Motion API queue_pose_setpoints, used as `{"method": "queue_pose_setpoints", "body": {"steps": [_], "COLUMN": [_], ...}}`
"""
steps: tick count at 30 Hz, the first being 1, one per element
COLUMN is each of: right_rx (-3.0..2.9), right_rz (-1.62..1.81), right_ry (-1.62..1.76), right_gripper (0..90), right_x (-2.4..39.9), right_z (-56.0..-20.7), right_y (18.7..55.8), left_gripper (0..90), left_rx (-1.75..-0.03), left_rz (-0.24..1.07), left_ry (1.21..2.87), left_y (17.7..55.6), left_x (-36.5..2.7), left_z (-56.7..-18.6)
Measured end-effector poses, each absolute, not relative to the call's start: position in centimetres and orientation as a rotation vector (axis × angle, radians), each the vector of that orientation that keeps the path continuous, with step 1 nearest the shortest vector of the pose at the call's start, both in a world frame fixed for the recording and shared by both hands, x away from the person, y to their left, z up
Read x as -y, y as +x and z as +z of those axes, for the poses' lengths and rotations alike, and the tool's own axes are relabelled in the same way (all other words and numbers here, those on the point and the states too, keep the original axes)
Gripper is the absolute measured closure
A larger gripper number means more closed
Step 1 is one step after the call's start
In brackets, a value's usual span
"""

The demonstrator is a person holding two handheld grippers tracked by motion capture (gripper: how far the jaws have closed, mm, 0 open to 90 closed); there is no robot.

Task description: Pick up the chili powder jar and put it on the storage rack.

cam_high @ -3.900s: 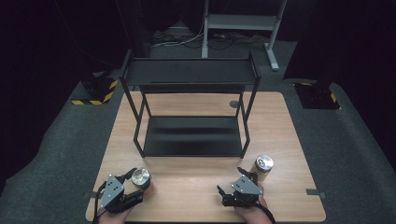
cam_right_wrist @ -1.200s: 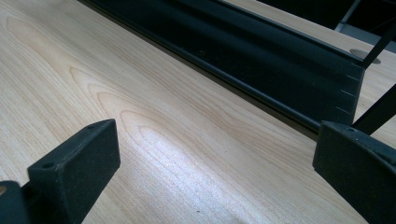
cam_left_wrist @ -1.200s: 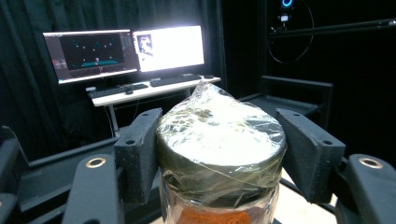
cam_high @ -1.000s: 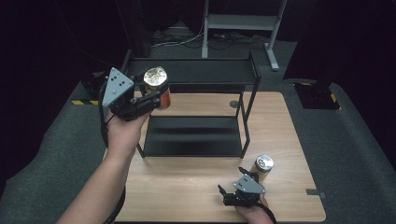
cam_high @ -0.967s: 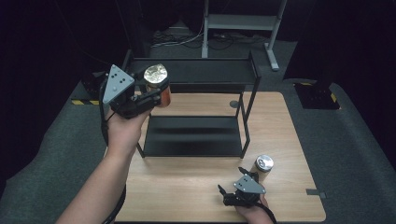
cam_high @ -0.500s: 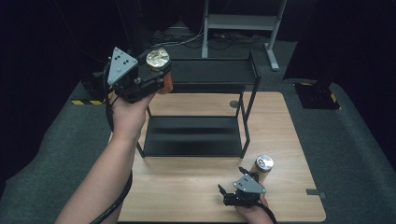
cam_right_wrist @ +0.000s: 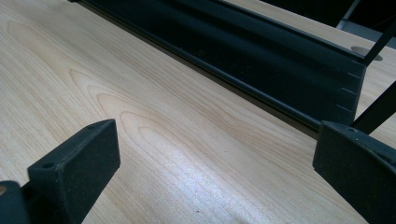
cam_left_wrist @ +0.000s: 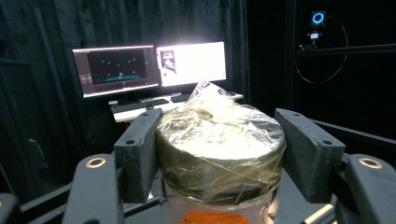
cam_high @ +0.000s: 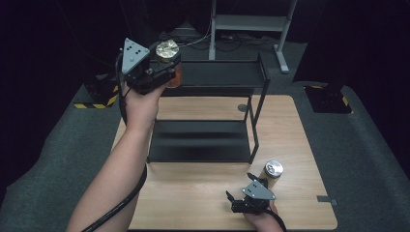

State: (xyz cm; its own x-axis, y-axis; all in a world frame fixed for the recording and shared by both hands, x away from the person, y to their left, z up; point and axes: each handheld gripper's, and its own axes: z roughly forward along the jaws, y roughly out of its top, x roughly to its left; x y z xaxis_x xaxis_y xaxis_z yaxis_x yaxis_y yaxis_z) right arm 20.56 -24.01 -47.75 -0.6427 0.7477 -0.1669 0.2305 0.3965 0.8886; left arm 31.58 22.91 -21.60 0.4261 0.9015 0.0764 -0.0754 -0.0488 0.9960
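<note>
Nearest on the bench [cam_high: 193,193], the right hand-held gripper [cam_high: 240,199] rests with jaws apart beside one unlabelled can [cam_high: 272,172], while farther off the left hand-held gripper [cam_high: 167,72] clamps one plastic-wrapped jar [cam_high: 168,60], no writing legible, held above the black shelf rack's [cam_high: 217,77] top left corner.

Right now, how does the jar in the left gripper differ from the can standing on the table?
The jar is held in the air by the left gripper, near the top shelf; the can stands free on the table, beside the open right gripper. The jar's lid is wrapped in crinkled clear film; the can's top is bare shiny metal. The jar shows orange contents. Both are upright cylinders.
</note>
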Motion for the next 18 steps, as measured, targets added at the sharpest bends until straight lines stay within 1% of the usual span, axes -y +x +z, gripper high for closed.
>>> {"method": "queue_pose_setpoints", "body": {"steps": [18], "right_rx": [-2.096], "right_rz": [1.221], "right_ry": [0.834], "right_gripper": [0.0], "right_x": [24.2], "right_z": [-47.8], "right_y": [20.6], "left_gripper": [34.9], "left_rx": [-0.866], "left_rz": [0.938], "left_ry": [1.368], "left_y": [34.3], "left_x": [-22.2], "left_z": [-22.0]}}
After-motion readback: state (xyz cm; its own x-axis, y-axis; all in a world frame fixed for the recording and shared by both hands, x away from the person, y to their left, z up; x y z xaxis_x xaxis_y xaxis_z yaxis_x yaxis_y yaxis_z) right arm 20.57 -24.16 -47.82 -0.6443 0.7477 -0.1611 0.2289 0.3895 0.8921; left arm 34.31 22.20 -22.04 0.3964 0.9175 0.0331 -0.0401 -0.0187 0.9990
